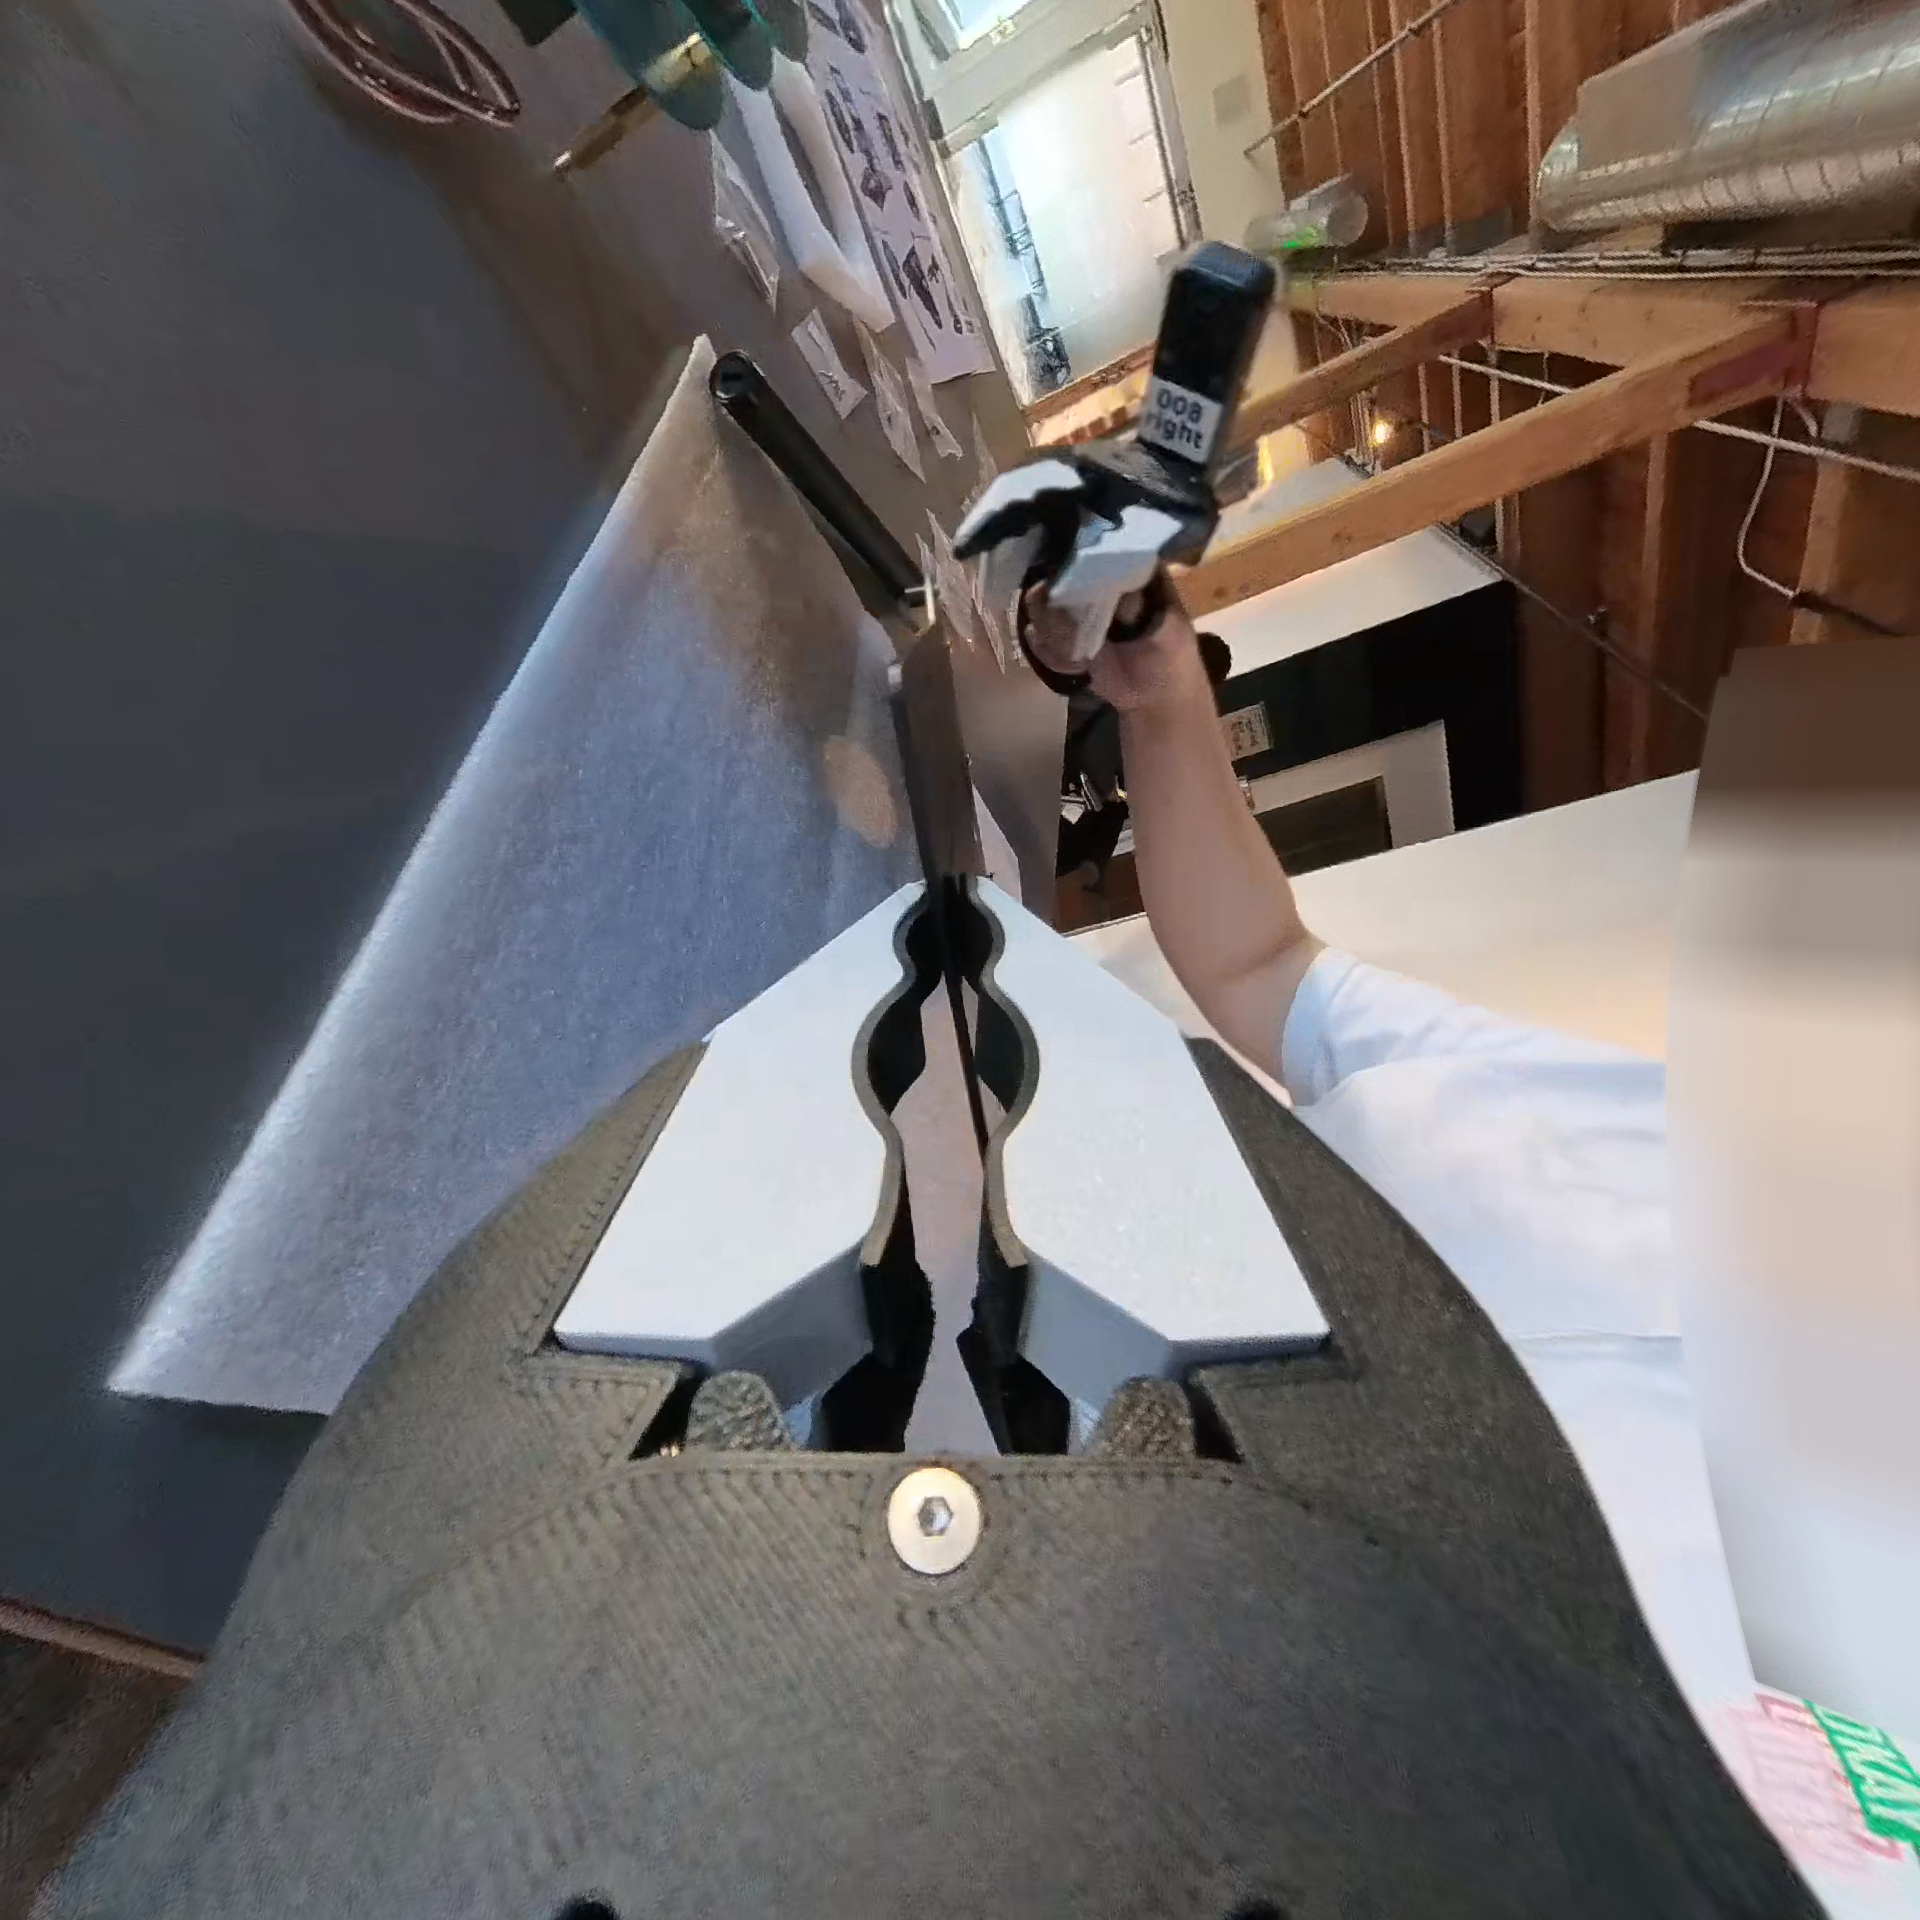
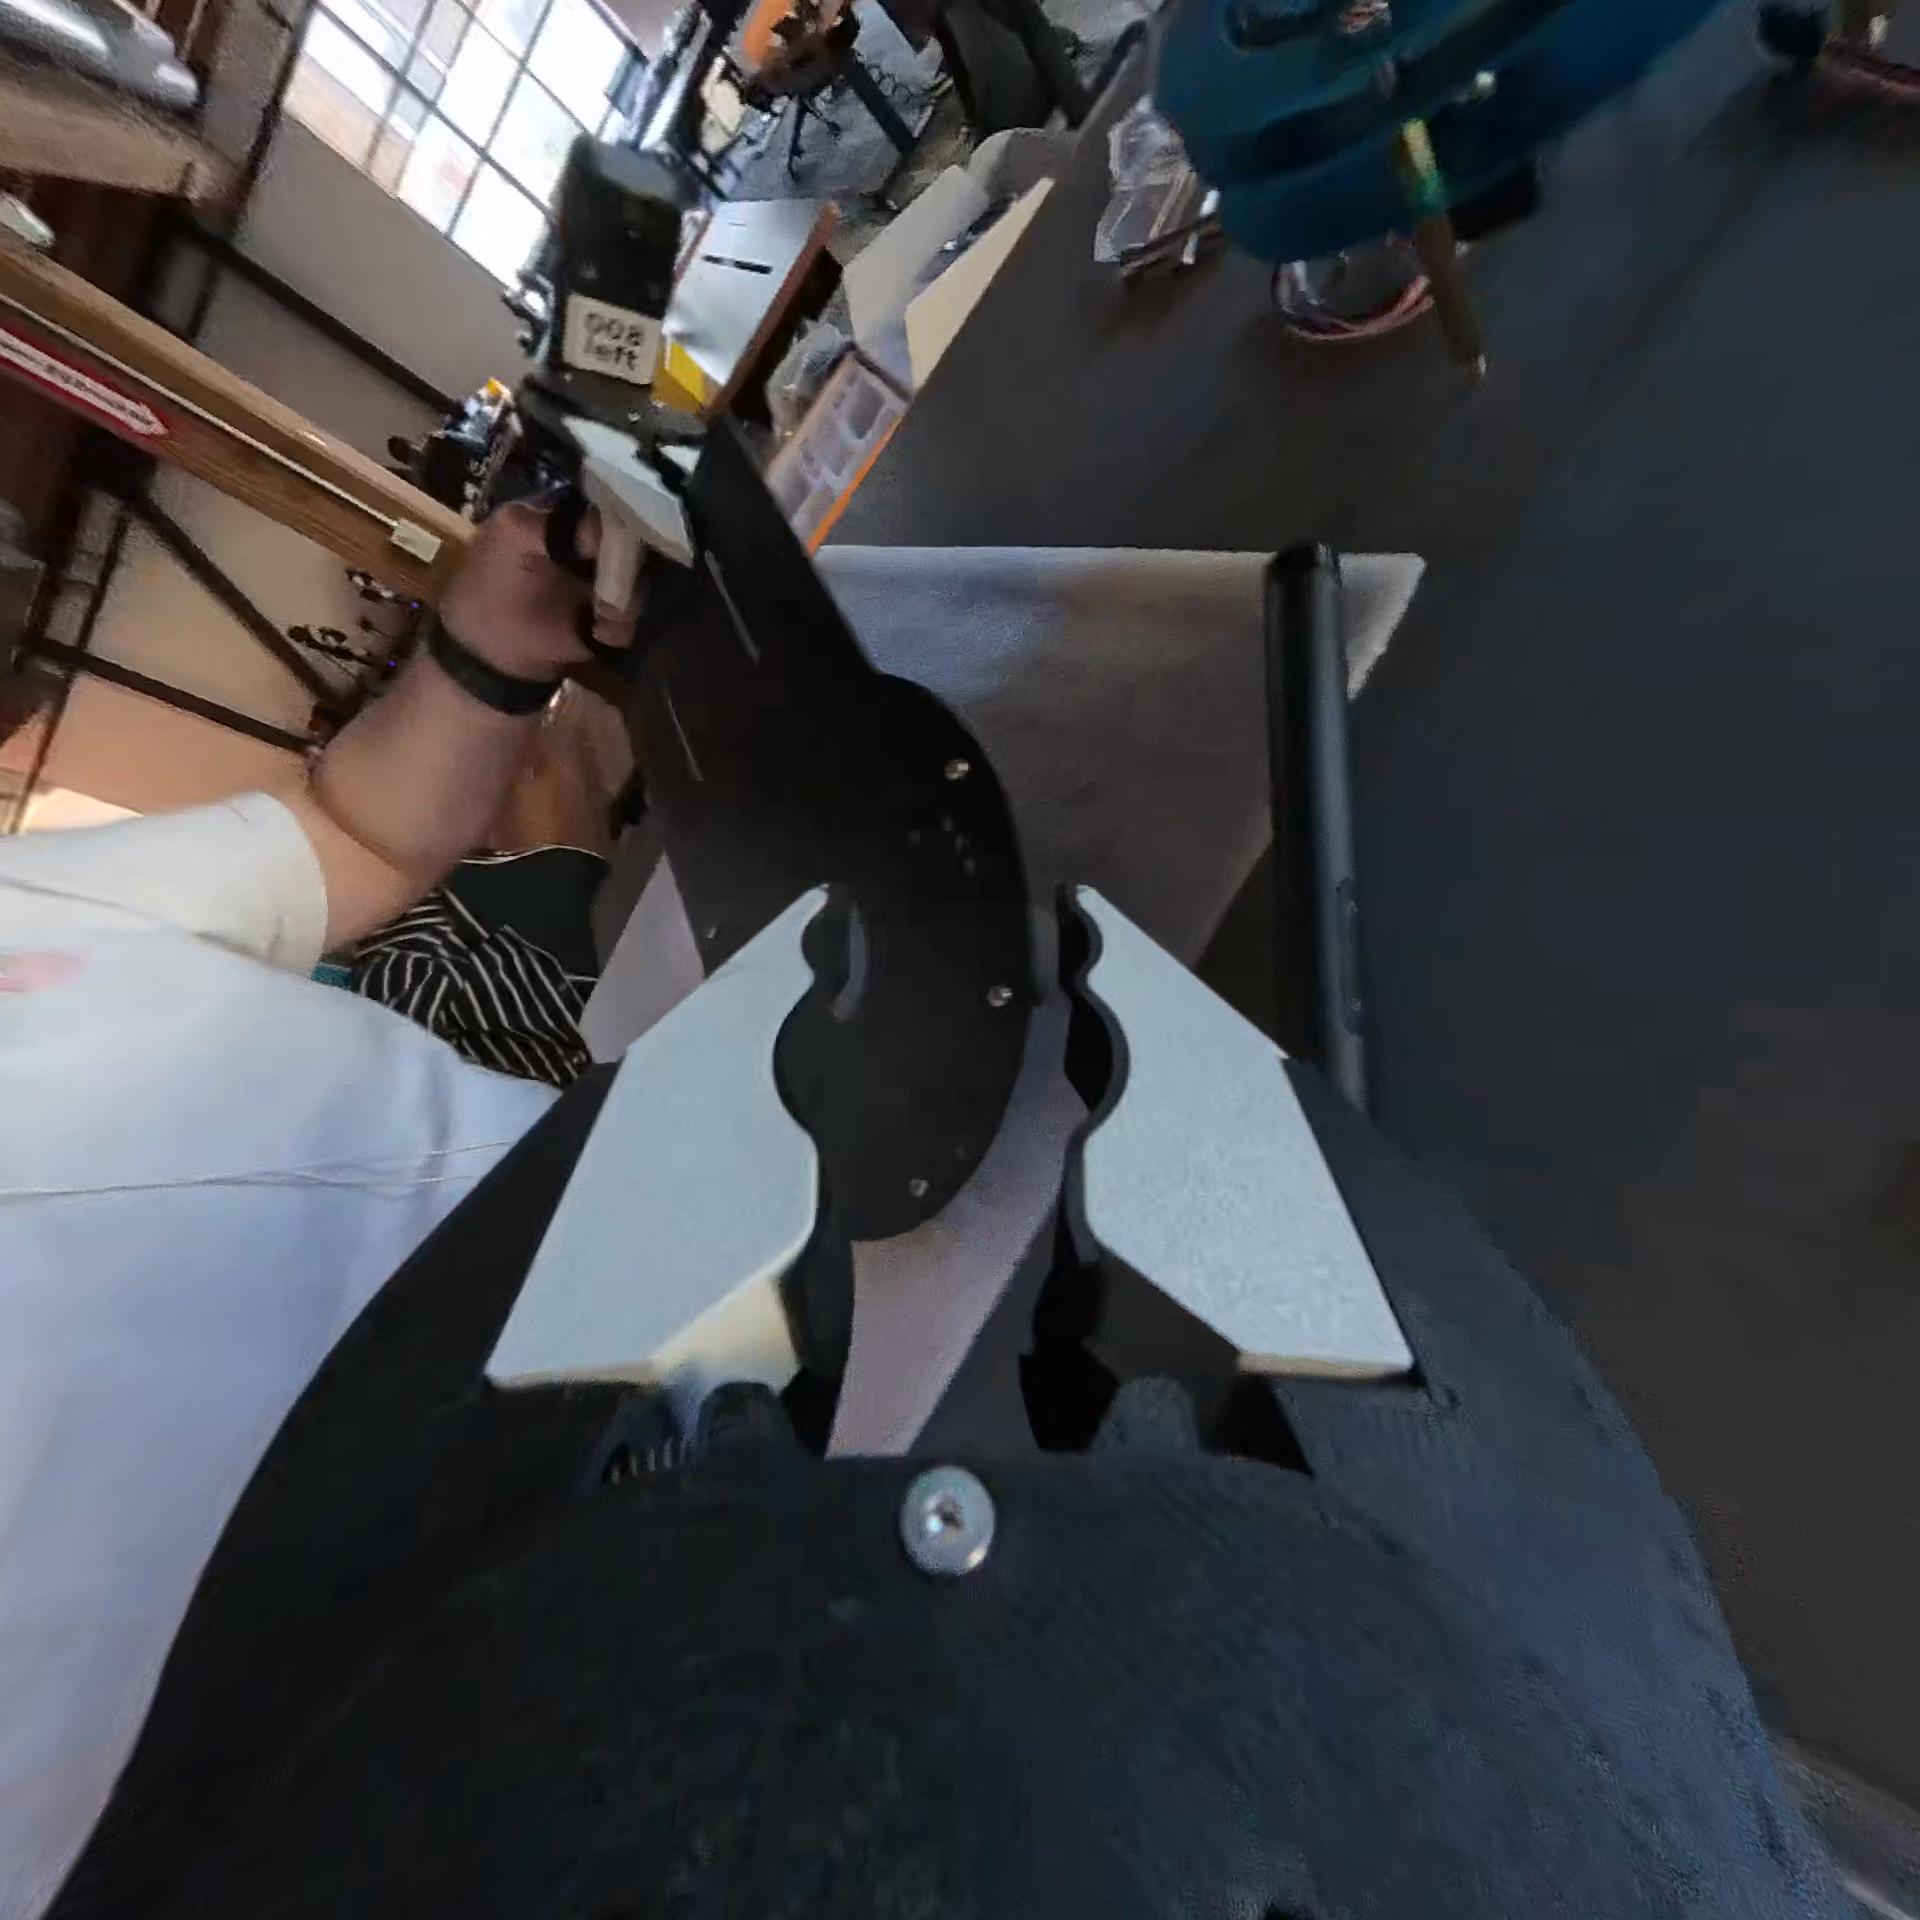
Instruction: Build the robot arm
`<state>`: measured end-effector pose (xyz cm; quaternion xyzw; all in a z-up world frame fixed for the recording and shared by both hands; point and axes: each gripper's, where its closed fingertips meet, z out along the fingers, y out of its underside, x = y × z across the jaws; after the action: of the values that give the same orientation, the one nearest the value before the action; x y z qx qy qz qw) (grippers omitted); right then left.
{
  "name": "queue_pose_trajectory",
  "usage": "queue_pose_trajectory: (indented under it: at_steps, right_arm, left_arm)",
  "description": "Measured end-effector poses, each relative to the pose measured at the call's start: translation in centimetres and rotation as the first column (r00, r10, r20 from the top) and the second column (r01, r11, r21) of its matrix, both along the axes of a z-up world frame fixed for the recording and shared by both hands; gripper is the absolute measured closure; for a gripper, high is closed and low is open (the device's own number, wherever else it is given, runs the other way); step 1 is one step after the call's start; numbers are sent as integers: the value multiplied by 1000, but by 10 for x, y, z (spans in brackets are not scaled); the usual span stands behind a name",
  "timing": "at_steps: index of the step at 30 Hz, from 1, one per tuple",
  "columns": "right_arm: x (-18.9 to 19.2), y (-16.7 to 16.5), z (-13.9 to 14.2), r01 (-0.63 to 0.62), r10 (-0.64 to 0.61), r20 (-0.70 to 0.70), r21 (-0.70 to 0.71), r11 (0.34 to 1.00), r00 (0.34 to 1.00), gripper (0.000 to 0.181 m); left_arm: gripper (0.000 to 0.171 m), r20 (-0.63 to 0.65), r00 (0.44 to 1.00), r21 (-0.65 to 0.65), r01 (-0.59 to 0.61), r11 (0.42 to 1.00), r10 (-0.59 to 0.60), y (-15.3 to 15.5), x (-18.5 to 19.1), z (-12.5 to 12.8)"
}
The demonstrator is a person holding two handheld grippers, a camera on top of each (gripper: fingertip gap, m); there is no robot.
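My left gripper (image 1: 948, 899) is shut on a thin black metal plate (image 1: 935, 748), which I see edge-on running away from me. In the right wrist view the same plate (image 2: 831, 790) shows its flat face, with small screws and a rounded end. That rounded end lies between the fingers of my right gripper (image 2: 945, 904), whose jaws stand wide apart around it. The left gripper (image 2: 644, 499) holds the plate's far end. The right gripper (image 1: 1013, 582) shows beyond the plate's tip. A white foam sheet (image 1: 520, 935) with a black tube (image 1: 810, 478) lies beneath.
The foam sheet (image 2: 1091, 665) and tube (image 2: 1314, 810) rest on a dark grey table (image 2: 1662, 831). A blue object with brass legs (image 2: 1330, 135) and a red cable (image 2: 1351, 301) lie farther off. Printed papers (image 1: 883, 177) lie at the table's far end. A striped cloth (image 2: 478, 987) lies near the person's arm. Across from one pair of fingers to the other is roughly 20 centimetres.
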<state>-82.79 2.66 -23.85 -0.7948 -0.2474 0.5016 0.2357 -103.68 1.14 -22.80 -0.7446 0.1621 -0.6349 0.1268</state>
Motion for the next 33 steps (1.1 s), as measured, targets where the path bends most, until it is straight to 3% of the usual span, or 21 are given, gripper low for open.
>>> queue_pose_trajectory:
  at_steps: [3,5,9,12,15,19,23,33]
  right_arm:
    - [-4,3,-13,-23,24,31,-35,999,999,147]
    - [-8,-5,-20,-71,75,34,-107,992,997,159]
    - [-2,-14,-16,-32,9,-123,-192,981,992,168]
    - [11,-21,-20,20,-48,-153,-180,983,987,164]
    - [9,-33,-35,-15,-17,-138,-233,972,990,161]
    - [-8,-42,-31,-106,52,-207,-255,961,977,166]
    - [-12,-44,-35,-132,51,-219,-376,917,974,175]
    - [-21,-44,5,-175,-45,-340,-588,790,939,180]
  left_arm:
    - [171,9,1000,40,9,999,-9,-5,-1,2]
    - [171,10,1000,66,8,998,-9,-7,-1,4]
    - [171,16,1000,90,-2,996,1,-10,-2,6]
    - [171,17,1000,91,-6,996,5,-12,-3,5]
    - [171,17,1000,96,-5,995,4,-12,-4,5]
    - [171,17,1000,92,-5,996,3,-10,-3,5]
    - [171,20,999,38,-25,999,24,-6,-4,2]
    - [171,142,986,-180,-64,981,91,12,-14,11]
